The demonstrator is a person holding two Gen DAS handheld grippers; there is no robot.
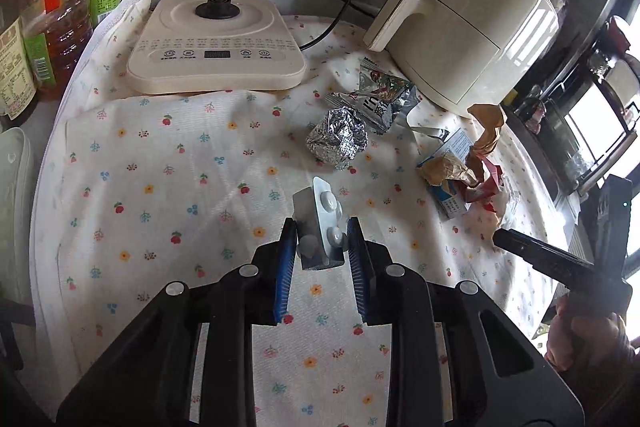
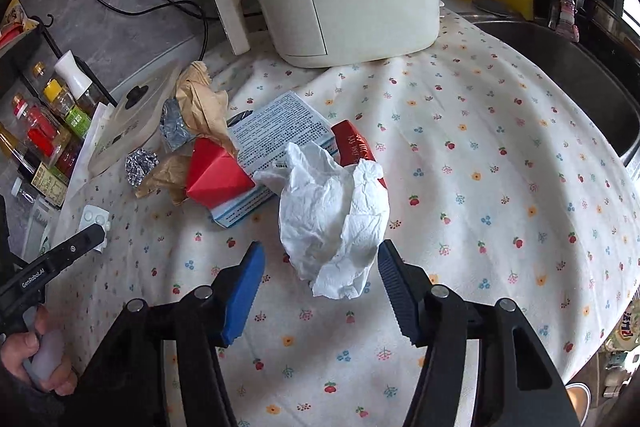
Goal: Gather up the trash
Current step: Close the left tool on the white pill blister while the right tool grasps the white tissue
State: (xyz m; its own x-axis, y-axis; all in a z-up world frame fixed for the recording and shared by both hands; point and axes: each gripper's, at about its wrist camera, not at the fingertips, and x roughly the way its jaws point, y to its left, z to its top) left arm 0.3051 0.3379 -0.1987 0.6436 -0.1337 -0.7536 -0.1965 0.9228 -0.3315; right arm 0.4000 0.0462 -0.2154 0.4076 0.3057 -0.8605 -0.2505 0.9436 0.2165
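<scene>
holding: left gripper [image 1: 321, 243] clamped on pill blister pack [image 1: 325, 223]; right gripper [image 2: 320, 291] jaws apart around crumpled tissue [image 2: 334, 215], twelve o'clock. squeeze the tissue's middle before lifting.

soft daylight floods in from blown-out windows [image 1: 600, 123] at the right edge of the left view, leaving the flowered cloth [image 1: 180, 167] bright and sharp with faint shadows, while strong fisheye bending curves both views and their corners fall to black.

crumpled tissue [image 2: 334, 215], blister pack [image 1: 325, 227], foil ball [image 1: 338, 139]
</scene>
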